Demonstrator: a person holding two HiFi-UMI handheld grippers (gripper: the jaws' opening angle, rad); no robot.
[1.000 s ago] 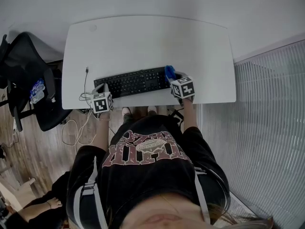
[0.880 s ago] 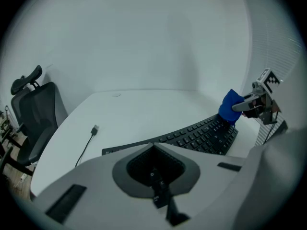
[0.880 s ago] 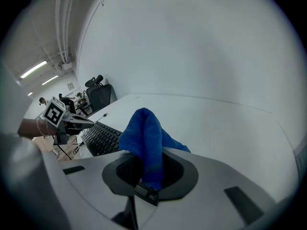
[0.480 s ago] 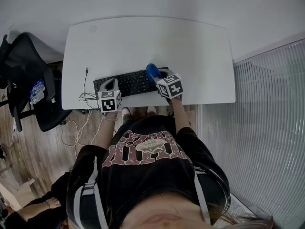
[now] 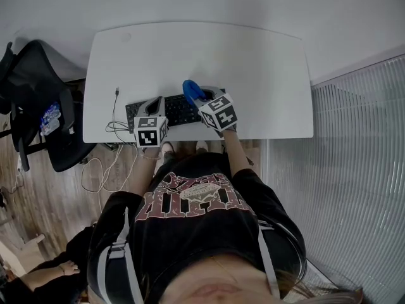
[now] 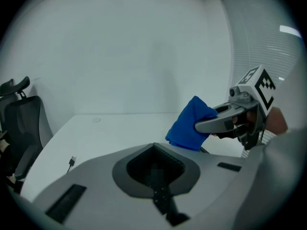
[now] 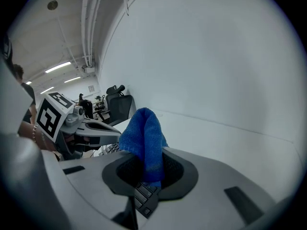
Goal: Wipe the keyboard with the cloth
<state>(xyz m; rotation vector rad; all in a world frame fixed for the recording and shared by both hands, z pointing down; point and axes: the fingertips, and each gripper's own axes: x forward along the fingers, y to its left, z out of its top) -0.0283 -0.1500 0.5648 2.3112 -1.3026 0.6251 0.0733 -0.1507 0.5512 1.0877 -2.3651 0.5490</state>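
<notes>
- Right gripper (image 5: pixel 201 100): jaws clamped on the cloth (image 5: pixel 192 92). A blue fold stands up out of them, and the lower end hangs down to the keys.
- The cloth sits about mid-length of the keyboard (image 5: pixel 180 109), toward its far edge. It looks to be on the keys, not lifted clear.
- Left gripper (image 5: pixel 152 106): jaws together with nothing between them, over the keyboard's left end. I cannot tell if it presses on the keys or hangs just above them. My guess is that it steadies the board.
- The keyboard lies along the near edge of the worktop (image 5: pixel 190 49). A loose cable (image 5: pixel 115 116) lies just left of it.
- Progress, as I judge it: the wipe is under way, with the cloth at the middle.
- The keys show no mark of what has been wiped.
- The stretch between the cloth and the left gripper looks to be what is left.
- The left gripper would have to move off before the cloth can reach the last keys.
</notes>
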